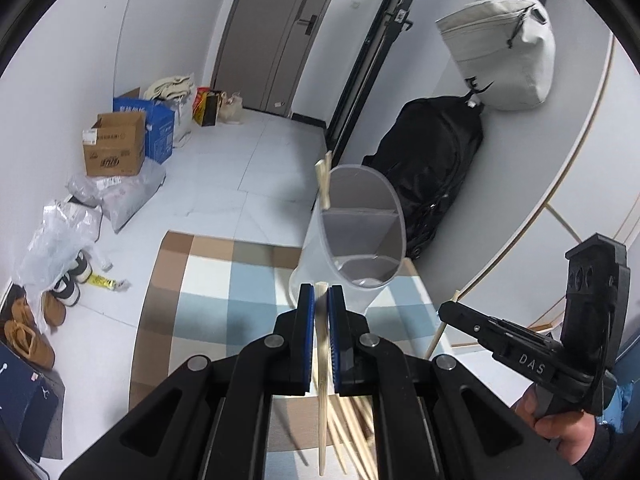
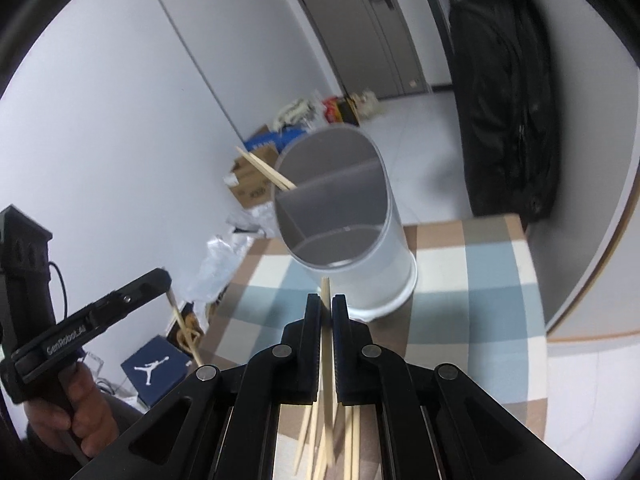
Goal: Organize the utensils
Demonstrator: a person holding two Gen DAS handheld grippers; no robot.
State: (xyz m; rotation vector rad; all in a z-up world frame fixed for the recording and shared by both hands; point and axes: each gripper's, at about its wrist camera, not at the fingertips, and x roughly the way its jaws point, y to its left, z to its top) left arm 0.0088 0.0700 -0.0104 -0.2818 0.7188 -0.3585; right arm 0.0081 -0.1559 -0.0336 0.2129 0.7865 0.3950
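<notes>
Each claw pinched shut on one chopstick, holder just ahead.
Left gripper (image 1: 321, 294) and right gripper (image 2: 327, 306) should tip sticks upright over the divided holder (image 2: 396, 240) (loose chopsticks (image 2: 320, 440) lie beneath).

Both black grippers, the left gripper (image 1: 319, 300) and right gripper (image 2: 326, 308), are showing blue pads (image 1: 306, 320), silver screws (image 1: 274, 341) and white lettering.

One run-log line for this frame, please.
left gripper: shut on chopstick | right gripper: shut on chopstick | holder: two chopsticks in | loose pile on mat
</notes>
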